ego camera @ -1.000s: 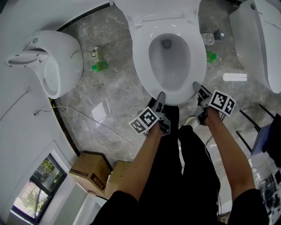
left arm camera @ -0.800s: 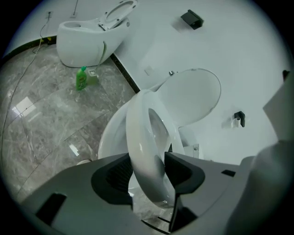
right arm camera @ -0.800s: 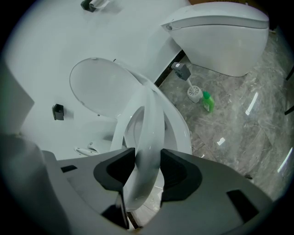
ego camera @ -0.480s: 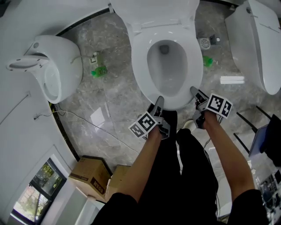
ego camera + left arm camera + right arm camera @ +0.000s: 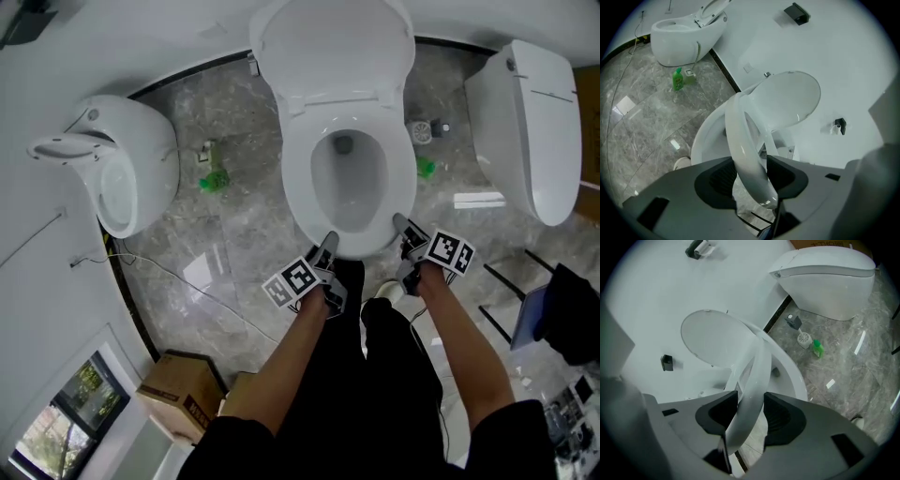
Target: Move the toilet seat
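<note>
The person is wearing black trousers (image 5: pixel 394 375) and a black short-sleeved top (image 5: pixel 225 450). The left claw (image 5: pixel 326 242) and the right claw (image 5: pixel 399 225) are showing grey shells with dark ribbed pads (image 5: pixel 723 178). Each is carrying a white cube (image 5: pixel 291 281) printed with black square markers.

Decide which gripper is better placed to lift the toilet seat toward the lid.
Probably right: the right gripper clamps the seat squarely between its jaws. On the left gripper the jaws have just been closing, with the seat between them.

The red print on the cardboard box (image 5: pixel 176 401) is too small to read.
</note>
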Available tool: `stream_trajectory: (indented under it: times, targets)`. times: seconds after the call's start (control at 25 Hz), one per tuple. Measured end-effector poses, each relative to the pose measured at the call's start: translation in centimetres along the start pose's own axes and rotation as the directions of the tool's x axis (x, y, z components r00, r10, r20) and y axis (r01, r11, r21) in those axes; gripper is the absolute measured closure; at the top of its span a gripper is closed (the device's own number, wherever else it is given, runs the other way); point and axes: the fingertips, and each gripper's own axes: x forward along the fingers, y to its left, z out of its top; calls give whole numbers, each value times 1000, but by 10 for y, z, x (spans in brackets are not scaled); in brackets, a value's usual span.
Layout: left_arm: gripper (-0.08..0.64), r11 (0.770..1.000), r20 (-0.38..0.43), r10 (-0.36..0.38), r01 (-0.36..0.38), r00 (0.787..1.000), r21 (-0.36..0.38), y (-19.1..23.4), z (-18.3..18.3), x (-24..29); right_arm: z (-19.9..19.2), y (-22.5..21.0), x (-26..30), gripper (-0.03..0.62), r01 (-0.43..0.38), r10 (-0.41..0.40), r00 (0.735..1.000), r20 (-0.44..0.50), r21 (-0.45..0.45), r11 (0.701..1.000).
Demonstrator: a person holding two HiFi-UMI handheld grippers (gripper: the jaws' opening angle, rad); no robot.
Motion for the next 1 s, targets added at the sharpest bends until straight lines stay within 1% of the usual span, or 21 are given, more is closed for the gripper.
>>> stream_trajectory:
  times: [0.08,0.24,0.32,0.52,0.6,0.8,0.88,1.0]
  targets:
    - [354,1000,2,-12,12,1000,-26,-13,4,-5,6,8,-7,400,-1,1,1000,7,16,1000]
    - [368,994,5,-84,84,996,-75,-34,16,-12,19,26,-11,399,2,-2,1000,-3,19,1000]
    - [369,992,2,-106,106,994,-74,-41,20,-15,21,33,-13,396,13,-13,1000,-12,18,1000]
    - [370,989,-8,-122,120,993,-90,-55,27,-21,27,45,-18,390,47,-48,998,-32,-2,999]
    - [371,987,-15,-135,133,991,-95,-59,31,-23,29,50,-19,388,57,-57,998,-29,3,998]
    - [373,986,-54,-150,145,987,-88,-62,35,-22,32,53,-18,390,77,-77,997,3,28,997]
    - [373,984,-55,-156,151,986,-93,-64,35,-23,33,53,-20,390,75,-76,997,24,41,996]
    - [373,978,-42,-191,187,981,-97,-75,41,-28,38,61,-23,390,61,-64,997,48,62,996]
